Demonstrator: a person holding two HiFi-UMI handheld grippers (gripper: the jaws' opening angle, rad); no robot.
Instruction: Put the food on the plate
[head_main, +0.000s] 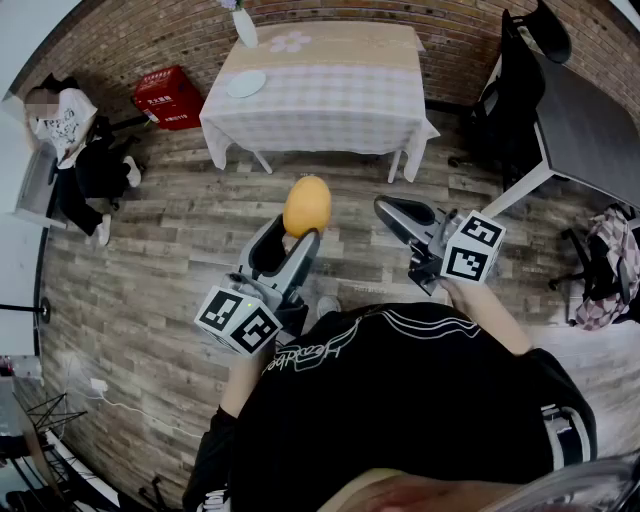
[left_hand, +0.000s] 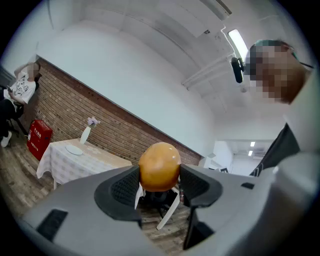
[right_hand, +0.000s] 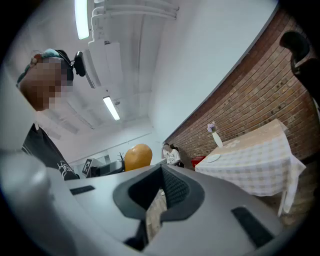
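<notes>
Food pinched in L hand-held gripper, R hand-held gripper closed.

food: glossy, smooth | tablecloth: cloth | floor: wood planks | wall: brick

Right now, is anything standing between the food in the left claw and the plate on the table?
Nothing visible does. The left claw grips the food; only bare wood floor lies between it and the table, where the plate sits uncovered.
</notes>
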